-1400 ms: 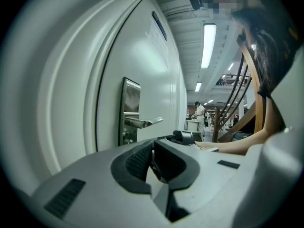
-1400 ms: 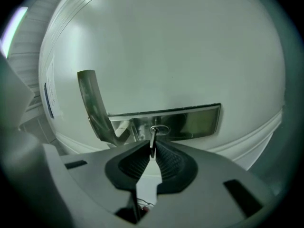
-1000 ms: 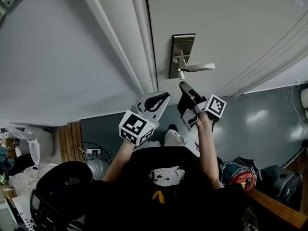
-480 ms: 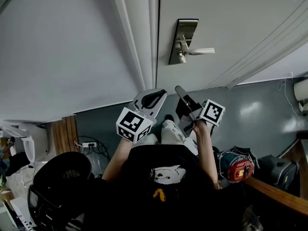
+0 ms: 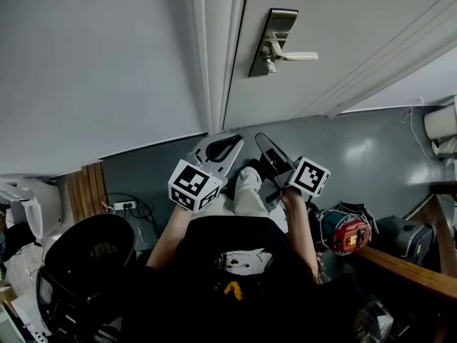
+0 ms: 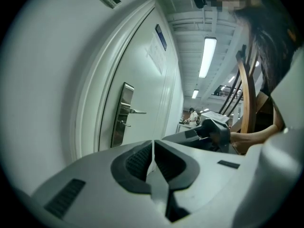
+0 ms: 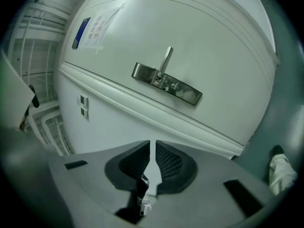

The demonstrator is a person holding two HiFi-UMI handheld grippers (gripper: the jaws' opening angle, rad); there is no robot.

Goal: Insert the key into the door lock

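both grippers drawn back since second ago, well apart from door lock (image 5: 273, 40). left gripper (image 5: 228, 147) jaws pressed together, empty. right gripper (image 5: 264, 141) jaws pinch key (image 7: 144, 183) low between them.

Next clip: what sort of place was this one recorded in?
Probably an office or lab building, indoors. A white door with a metal lever handle carries a paper notice, fluorescent ceiling lights run along a corridor, and a power strip with cables lies on the grey floor.
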